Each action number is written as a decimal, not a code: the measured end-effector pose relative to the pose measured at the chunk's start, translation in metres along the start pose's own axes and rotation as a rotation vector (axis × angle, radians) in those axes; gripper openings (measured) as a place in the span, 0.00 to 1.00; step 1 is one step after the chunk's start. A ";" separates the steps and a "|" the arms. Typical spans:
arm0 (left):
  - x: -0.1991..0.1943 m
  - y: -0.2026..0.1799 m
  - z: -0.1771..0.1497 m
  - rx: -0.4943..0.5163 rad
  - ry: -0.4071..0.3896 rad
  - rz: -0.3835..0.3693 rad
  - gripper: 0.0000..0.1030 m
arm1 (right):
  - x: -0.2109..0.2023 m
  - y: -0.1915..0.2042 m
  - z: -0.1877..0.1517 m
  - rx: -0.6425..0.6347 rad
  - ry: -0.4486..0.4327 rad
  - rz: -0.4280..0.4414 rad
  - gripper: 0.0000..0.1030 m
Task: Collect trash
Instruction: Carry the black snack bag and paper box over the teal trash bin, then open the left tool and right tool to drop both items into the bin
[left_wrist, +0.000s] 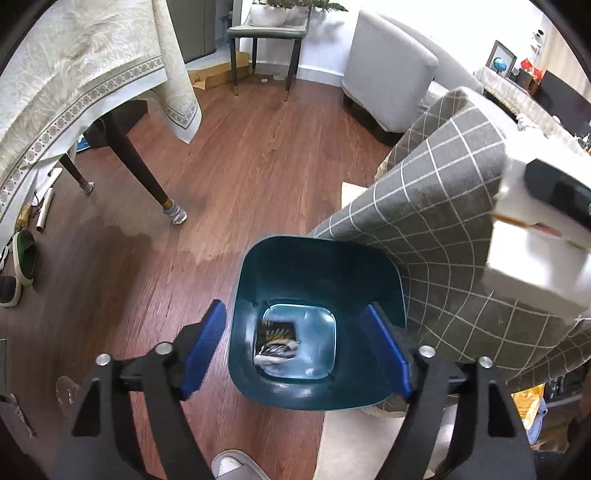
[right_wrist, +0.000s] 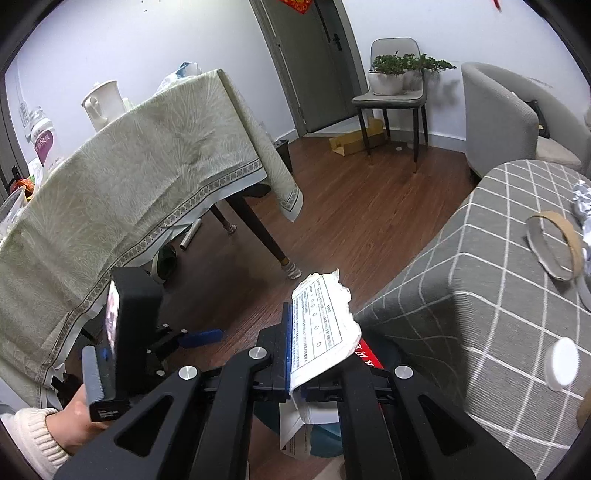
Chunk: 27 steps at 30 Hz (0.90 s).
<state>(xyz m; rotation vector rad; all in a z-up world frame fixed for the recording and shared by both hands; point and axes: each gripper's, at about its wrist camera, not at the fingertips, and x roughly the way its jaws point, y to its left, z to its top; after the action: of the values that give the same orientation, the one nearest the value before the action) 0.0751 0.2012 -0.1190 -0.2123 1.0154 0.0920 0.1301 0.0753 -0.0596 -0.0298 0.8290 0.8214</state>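
A dark teal trash bin (left_wrist: 317, 266) stands on the wood floor beside the checked-cloth table (left_wrist: 443, 236). A dark wrapper and white scraps (left_wrist: 277, 339) lie at its bottom. My left gripper (left_wrist: 299, 350) is open and empty, its blue pads (left_wrist: 205, 347) spread above the bin's mouth. My right gripper (right_wrist: 314, 332) is shut on a folded printed paper (right_wrist: 321, 325) with a torn edge; a red piece (right_wrist: 369, 354) shows behind it. The bin (right_wrist: 325, 439) lies partly hidden beneath this gripper. A cardboard tape ring (right_wrist: 554, 243), crumpled foil (right_wrist: 583, 199) and a white cap (right_wrist: 561, 363) lie on the checked cloth (right_wrist: 480, 266).
A dining table with a pale green cloth (right_wrist: 129, 177) stands left, its dark legs (left_wrist: 144, 173) on the floor. Shoes (left_wrist: 22, 262) lie under it. A grey armchair (left_wrist: 388, 74) and a chair with potted plants (right_wrist: 395, 85) stand at the back. A cream rug (left_wrist: 369, 443) lies below the bin.
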 end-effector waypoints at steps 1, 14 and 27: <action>-0.002 0.000 0.000 0.000 -0.008 -0.001 0.78 | 0.003 0.001 0.000 -0.001 0.005 -0.001 0.03; -0.064 0.014 0.010 -0.039 -0.207 -0.056 0.67 | 0.047 0.004 -0.016 0.000 0.115 -0.034 0.03; -0.115 -0.003 0.019 -0.014 -0.336 -0.117 0.48 | 0.103 0.004 -0.050 -0.038 0.272 -0.089 0.03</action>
<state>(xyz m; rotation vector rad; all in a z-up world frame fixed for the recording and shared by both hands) 0.0309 0.2046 -0.0109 -0.2590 0.6662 0.0272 0.1358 0.1271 -0.1619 -0.2141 1.0600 0.7582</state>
